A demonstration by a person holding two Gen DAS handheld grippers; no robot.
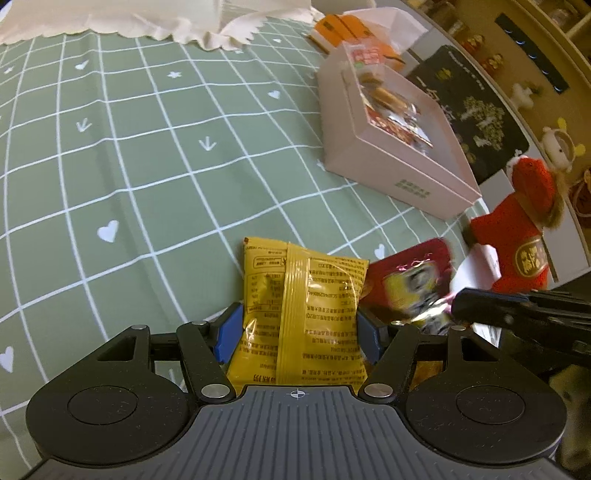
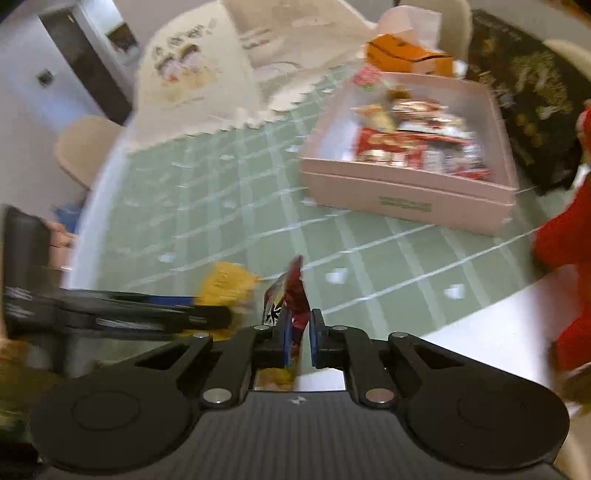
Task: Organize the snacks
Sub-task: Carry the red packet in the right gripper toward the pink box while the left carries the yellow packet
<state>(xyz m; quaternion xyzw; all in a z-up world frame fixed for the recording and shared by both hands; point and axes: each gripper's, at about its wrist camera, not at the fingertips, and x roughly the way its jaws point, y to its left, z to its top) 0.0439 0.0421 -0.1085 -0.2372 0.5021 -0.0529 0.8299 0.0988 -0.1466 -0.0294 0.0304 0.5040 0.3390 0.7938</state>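
Note:
In the left wrist view my left gripper (image 1: 299, 332) is shut on a yellow snack packet (image 1: 303, 295), blue pads pressing its two sides, just above the green checked tablecloth (image 1: 129, 166). Right beside it a red snack packet (image 1: 402, 277) hangs blurred from the right gripper's black fingers (image 1: 491, 306). In the right wrist view my right gripper (image 2: 298, 332) is shut on that red packet (image 2: 293, 295), which stands edge-on between the pads. The yellow packet (image 2: 225, 284) shows blurred at its left. A pink open box (image 2: 406, 192) holding several snacks lies ahead on the right.
The pink box (image 1: 388, 166) stands at the table's right. A red plush toy (image 1: 524, 236) sits near the right edge, beside a black printed box (image 1: 476, 110). Orange packets (image 1: 343, 26) and white cloth (image 1: 184, 18) lie at the back.

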